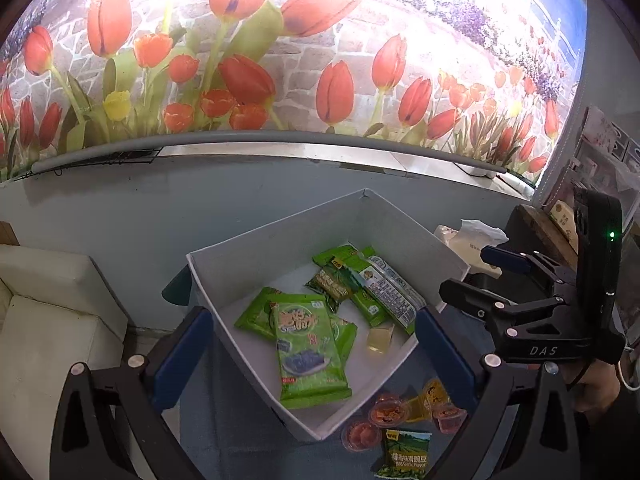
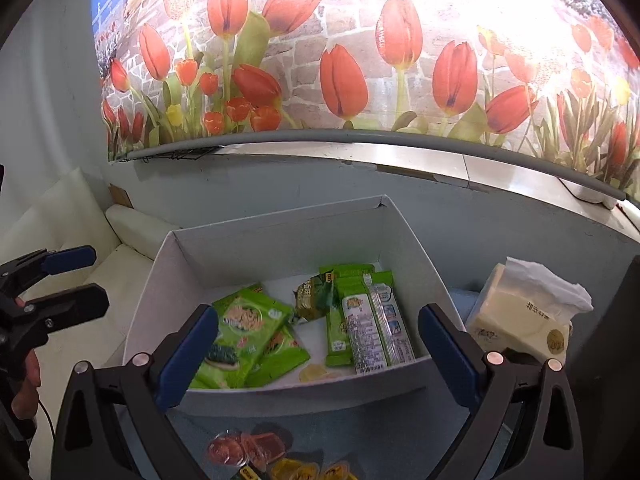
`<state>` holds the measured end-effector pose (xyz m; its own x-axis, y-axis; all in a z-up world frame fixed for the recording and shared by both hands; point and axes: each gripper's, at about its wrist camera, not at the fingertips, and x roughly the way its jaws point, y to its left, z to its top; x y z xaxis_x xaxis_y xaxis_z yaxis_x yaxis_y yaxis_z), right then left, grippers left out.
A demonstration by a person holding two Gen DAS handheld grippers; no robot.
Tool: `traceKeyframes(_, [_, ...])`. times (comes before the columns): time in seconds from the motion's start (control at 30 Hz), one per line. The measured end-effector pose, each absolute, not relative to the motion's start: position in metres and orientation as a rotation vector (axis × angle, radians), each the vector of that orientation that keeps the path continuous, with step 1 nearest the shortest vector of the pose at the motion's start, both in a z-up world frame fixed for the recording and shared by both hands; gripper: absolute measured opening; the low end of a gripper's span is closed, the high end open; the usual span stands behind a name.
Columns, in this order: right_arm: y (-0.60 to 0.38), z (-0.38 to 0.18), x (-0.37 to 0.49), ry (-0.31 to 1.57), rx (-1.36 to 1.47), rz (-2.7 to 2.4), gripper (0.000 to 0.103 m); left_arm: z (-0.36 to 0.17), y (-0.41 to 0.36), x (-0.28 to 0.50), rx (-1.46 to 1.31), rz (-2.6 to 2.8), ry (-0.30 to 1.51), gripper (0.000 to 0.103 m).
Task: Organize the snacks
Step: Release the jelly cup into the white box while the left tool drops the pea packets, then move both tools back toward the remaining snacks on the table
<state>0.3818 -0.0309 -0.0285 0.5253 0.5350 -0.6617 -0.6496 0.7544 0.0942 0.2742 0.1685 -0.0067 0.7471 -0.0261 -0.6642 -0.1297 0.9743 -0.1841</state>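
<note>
Jelly cups [image 1: 390,414] nearest, outside white box [image 1: 280,240] | tissue pack [image 2: 524,312] beside box | both claws wide, empty

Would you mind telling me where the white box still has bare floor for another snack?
In the white box, bare floor runs along the back wall and down a strip between the large green packets and the upright green pouches. A pale jelly cup sits at that strip's near end. Left and right sides are crowded.
</note>
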Motion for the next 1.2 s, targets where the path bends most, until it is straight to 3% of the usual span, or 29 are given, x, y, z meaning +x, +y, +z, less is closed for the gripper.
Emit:
traceKeyframes(0.43, [-0.123, -0.090, 0.284, 0.783, -0.148, 0.674, 0.102, -0.024, 0.091, 0.140, -0.121, 0.062, 0.720, 0.103])
traceKeyframes(0.73, [-0.129, -0.151, 0.278, 0.883, -0.149, 0.615, 0.100, -0.064, 0.036, 0.059, -0.181, 0.000, 0.789, 0.103])
traceKeyframes(0.83, [-0.125, -0.161, 0.286, 0.908, -0.144, 0.598, 0.088, -0.069, 0.032, 0.041, -0.199, 0.008, 0.800, 0.103])
traceKeyframes(1.0, [-0.115, -0.174, 0.298, 0.944, -0.139, 0.597, 0.079, -0.075, 0.040, 0.028, -0.255, 0.013, 0.826, 0.103])
traceKeyframes(1.1, [-0.109, -0.176, 0.297, 0.926, -0.164, 0.588, 0.060, -0.078, 0.044, 0.027, -0.260, 0.030, 0.832, 0.103])
traceKeyframes(1.13, [-0.107, -0.175, 0.297, 0.926, -0.165, 0.590, 0.045, -0.078, 0.045, 0.027, -0.265, 0.036, 0.828, 0.103])
traceKeyframes(1.17, [-0.106, -0.175, 0.297, 0.929, -0.165, 0.587, 0.037, -0.078, 0.046, 0.028, -0.268, 0.038, 0.824, 0.103])
traceKeyframes(1.2, [-0.107, -0.174, 0.297, 0.930, -0.163, 0.585, 0.037, -0.079, 0.045, 0.029, -0.268, 0.032, 0.825, 0.103])
